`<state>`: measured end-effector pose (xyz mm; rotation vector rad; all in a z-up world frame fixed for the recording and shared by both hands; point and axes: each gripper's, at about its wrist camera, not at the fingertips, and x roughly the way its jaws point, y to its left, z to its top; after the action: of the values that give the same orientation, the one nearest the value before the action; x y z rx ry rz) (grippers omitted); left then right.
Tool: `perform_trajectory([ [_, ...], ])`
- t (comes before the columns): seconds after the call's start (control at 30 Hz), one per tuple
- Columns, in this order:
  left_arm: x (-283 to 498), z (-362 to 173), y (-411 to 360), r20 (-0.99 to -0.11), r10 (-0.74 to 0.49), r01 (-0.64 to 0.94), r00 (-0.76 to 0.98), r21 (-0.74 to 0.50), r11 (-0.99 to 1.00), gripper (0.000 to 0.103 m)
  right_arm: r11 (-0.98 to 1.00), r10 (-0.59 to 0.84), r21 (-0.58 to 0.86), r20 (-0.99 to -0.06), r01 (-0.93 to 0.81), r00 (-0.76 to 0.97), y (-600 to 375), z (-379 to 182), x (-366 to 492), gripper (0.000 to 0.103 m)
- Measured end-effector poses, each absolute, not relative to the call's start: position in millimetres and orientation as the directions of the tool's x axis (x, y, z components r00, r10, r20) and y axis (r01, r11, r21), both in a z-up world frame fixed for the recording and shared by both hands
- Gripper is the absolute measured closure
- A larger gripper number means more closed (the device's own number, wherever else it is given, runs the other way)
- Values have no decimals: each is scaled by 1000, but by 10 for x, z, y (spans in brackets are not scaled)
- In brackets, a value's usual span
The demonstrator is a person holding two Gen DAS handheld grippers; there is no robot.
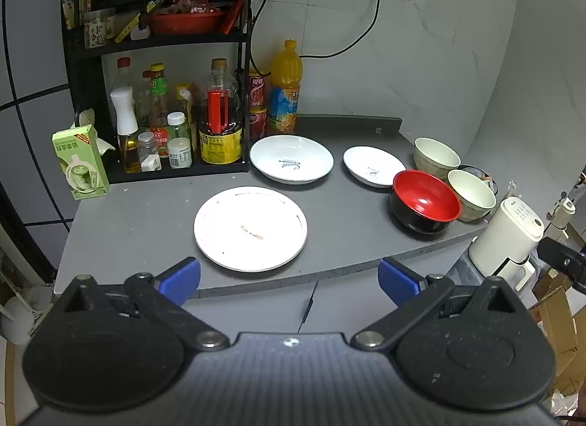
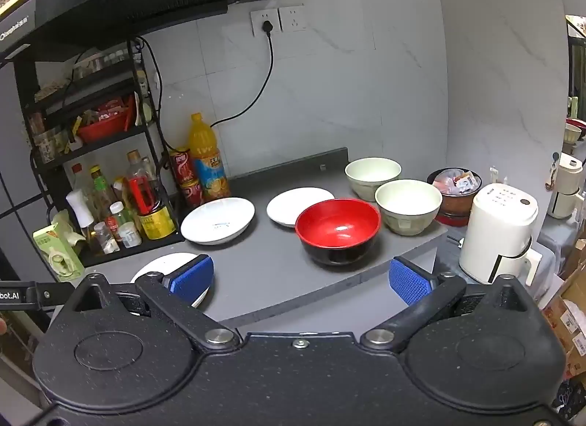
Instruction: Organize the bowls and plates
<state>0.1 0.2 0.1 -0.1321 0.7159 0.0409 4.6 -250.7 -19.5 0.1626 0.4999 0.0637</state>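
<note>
A large flat white plate (image 1: pixel 251 228) lies near the front of the grey counter (image 1: pixel 146 221); the right wrist view shows its edge (image 2: pixel 161 265). Behind it sit a deep white plate (image 1: pixel 291 158) (image 2: pixel 218 220) and a smaller white plate (image 1: pixel 373 166) (image 2: pixel 293 204). A red-and-black bowl (image 1: pixel 425 204) (image 2: pixel 338 230) stands at the right, with two cream bowls (image 1: pixel 436 156) (image 1: pixel 470 194) (image 2: pixel 373 173) (image 2: pixel 408 205) behind it. My left gripper (image 1: pixel 289 281) is open, in front of the counter edge, below the flat plate. My right gripper (image 2: pixel 302 279) is open, in front of the red bowl.
A black rack (image 1: pixel 161 70) of bottles and jars stands at the back left, with a green carton (image 1: pixel 80 166), an orange juice bottle (image 1: pixel 285 92) and red cans (image 1: pixel 257 103). A white appliance (image 2: pixel 498 233) and a small filled container (image 2: pixel 456 188) sit to the right of the counter.
</note>
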Motion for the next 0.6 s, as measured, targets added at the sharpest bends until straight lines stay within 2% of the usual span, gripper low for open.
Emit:
perform_trajectory([
  [0.2, 2, 1, 59, -655, -18, -86, 756, -126, 988, 1, 988, 90, 155, -495, -14, 864, -2512, -204, 69, 0],
  [0.6, -54, 11, -7, -660, -28, -70, 751, -121, 990, 1, 988, 69, 152, -480, 6, 875, -2486, -153, 2, 0],
])
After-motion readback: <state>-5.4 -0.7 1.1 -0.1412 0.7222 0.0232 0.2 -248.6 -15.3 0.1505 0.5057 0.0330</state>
